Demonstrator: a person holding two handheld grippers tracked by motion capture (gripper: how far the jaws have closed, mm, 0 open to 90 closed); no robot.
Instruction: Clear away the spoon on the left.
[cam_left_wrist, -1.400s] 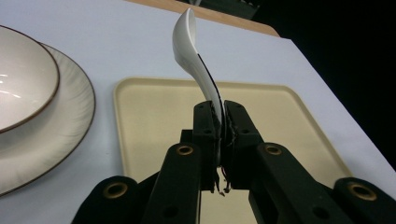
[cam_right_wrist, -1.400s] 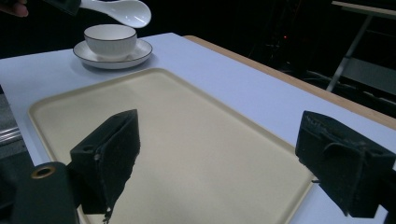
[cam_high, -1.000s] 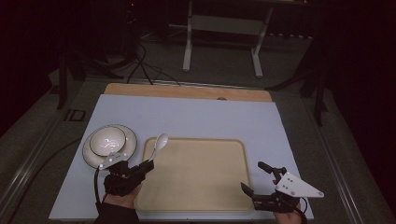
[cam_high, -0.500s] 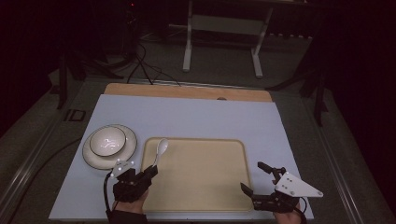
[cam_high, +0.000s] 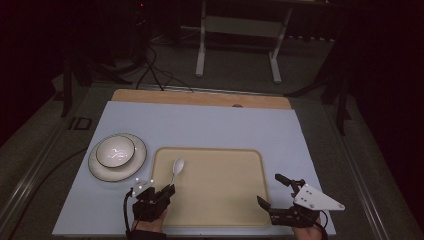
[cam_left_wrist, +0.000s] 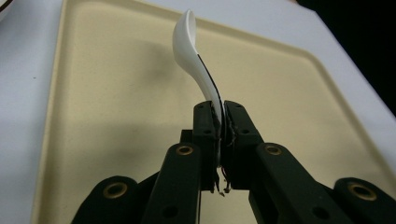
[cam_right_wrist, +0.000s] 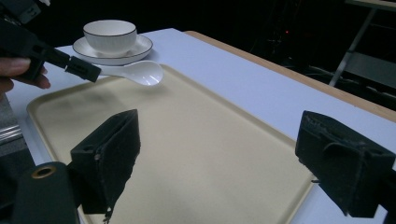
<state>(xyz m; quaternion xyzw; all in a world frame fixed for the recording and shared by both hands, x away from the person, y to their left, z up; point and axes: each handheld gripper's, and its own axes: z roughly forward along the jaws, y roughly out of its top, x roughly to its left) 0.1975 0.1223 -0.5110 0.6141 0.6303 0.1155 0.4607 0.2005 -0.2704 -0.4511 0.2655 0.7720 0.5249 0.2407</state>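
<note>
Your left gripper clamps white ceramic spoon handle, bowl raised over beige plastic tray's left edge; right gripper agape near front-right corner. Next: lower, release.

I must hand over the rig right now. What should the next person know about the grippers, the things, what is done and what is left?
Left gripper: shut on the spoon by its handle, holding it above the tray's left part, bowl end forward.
Right gripper: open, holds nothing, at the tray's near right corner.
Bowl sits on the plate, left of the tray.
Done: spoon picked up and brought over the tray.
Left: probably set the spoon down on the tray; bowl and plate not yet touched.
</note>
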